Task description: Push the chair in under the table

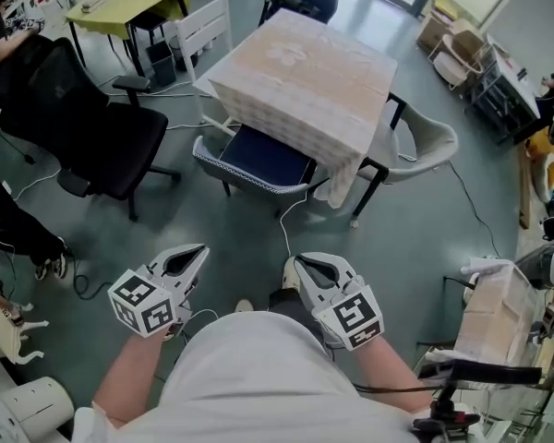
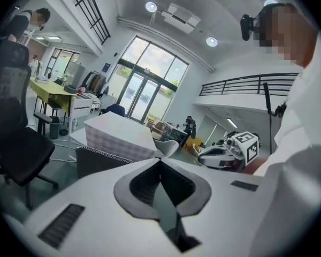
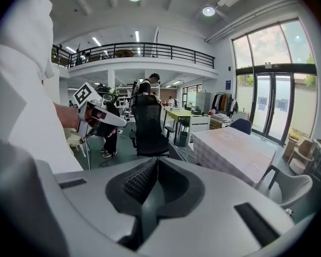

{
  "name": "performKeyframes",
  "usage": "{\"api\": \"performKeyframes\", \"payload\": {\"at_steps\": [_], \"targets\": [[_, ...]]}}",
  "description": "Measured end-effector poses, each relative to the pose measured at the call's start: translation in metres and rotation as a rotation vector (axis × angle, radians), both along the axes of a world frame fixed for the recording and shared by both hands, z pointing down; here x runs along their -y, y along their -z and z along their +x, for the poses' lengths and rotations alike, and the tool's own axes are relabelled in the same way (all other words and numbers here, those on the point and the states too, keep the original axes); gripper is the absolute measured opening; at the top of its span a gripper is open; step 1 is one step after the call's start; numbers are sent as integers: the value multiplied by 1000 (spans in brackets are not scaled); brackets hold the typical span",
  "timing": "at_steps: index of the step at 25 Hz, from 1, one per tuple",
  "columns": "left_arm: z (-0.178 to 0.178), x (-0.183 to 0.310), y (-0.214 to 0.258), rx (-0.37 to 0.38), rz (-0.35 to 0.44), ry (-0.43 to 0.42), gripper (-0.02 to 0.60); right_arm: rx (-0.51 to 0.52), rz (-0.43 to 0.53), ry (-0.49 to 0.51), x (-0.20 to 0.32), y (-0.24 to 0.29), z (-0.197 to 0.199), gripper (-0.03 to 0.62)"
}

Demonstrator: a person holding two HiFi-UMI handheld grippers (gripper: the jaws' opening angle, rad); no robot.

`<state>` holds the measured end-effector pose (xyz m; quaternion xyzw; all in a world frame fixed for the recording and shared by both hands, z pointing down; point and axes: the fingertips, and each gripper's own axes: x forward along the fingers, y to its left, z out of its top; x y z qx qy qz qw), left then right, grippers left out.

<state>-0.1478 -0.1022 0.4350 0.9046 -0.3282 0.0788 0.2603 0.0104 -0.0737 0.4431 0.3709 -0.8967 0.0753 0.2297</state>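
A square table [image 1: 305,72] under a pale patterned cloth stands in the middle of the head view. A chair [image 1: 258,160] with a navy seat and a grey mesh rim sits at the table's near side, its seat partly under the cloth. Both grippers are held close to my body, well short of the chair. My left gripper [image 1: 203,247] is shut with nothing in it, its jaws meeting at the tip [image 2: 160,162]. My right gripper [image 1: 291,264] is shut and empty too [image 3: 156,162]. The table [image 2: 117,133] and chair [image 2: 101,162] also show beyond the left jaws.
A black office chair [image 1: 83,127] stands left of the table and a pale armchair [image 1: 425,141] at its right side. A white chair [image 1: 203,30] and a yellow-green desk [image 1: 129,3] lie beyond. A cable [image 1: 282,224] runs across the floor. A cart [image 1: 499,312] stands at my right.
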Motion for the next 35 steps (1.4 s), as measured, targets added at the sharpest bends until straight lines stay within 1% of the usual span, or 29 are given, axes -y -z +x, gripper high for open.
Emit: {"api": "performKeyframes", "payload": {"at_steps": [9, 12, 18, 22, 28, 32, 35], "targets": [[-8, -54, 8, 5, 22, -88, 12, -22, -12, -7, -44, -3, -22, 15], [-11, -66, 9, 5, 25, -96, 12, -19, -2, 14, -54, 0, -33, 15], [-14, -73, 6, -9, 9, -79, 12, -35, 7, 36, -65, 2, -43, 15], [-14, -74, 7, 2, 19, -96, 12, -35, 5, 36, -66, 4, -44, 15], [-10, -73, 4, 2, 8, -92, 12, -48, 3, 33, -70, 3, -43, 14], [-5, -72, 1, 2, 4, -108, 11, -65, -7, 22, -71, 3, -36, 14], [-2, -69, -3, 7, -7, -112, 12, -58, -10, 13, -71, 2, -33, 14]]}}
